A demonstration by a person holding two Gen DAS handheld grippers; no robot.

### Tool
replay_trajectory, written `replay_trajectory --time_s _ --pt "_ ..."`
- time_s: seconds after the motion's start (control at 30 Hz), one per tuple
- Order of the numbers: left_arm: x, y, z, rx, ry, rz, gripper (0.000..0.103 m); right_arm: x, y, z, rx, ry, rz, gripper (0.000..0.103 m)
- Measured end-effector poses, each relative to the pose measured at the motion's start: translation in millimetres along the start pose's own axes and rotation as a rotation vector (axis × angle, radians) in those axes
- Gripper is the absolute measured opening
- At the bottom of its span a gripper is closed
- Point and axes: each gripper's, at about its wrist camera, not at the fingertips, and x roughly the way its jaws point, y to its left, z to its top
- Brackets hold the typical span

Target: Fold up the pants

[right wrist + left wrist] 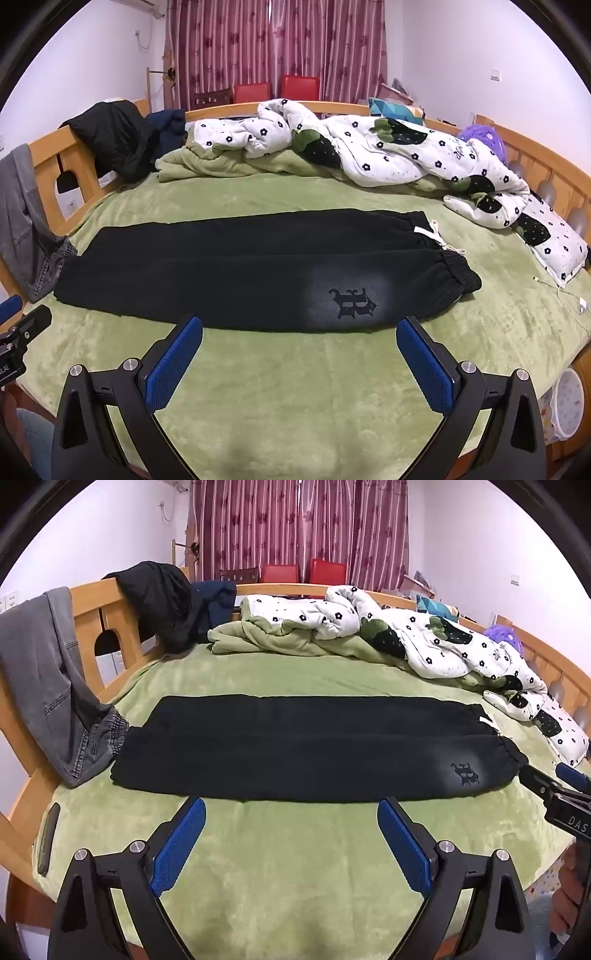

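Black and blue-padded, the left gripper (291,805) hangs low over the near part of the green fleece bed cover (295,867), its fingers aimed across the bed at the long near edge of the black jogger pants (295,749); its jaws stand wide apart and hold nothing, their tips just short of the cloth. Beside it to the right, the right gripper (299,325) sits in the same level pose, jaws likewise spread wide and empty, framing the stretch of pants that carries a dark gothic emblem (352,302). The pants lie flat, already doubled lengthwise leg on leg, running left to right across the middle of the bed, with the elastic waistband and white drawstring (439,242) at the right end. At the left end the leg cuffs come close to grey jeans (48,686) draped over the wooden bed rail (110,627). Farther back along the rail hangs a black jacket (159,598). Behind the pants, well apart from them, a white flower-print quilt (388,147) is bunched up. Pink striped curtains (277,44) and two red chairs (277,88) stand beyond.
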Motion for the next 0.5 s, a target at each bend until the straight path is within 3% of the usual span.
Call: replay_trajectory --time_s 0.5 --pt "1.9 7.7 -7.8 -0.007 0.006 0.008 0.094 3.3 1.5 -5.3 0.023 0.008 0.022 0.103"
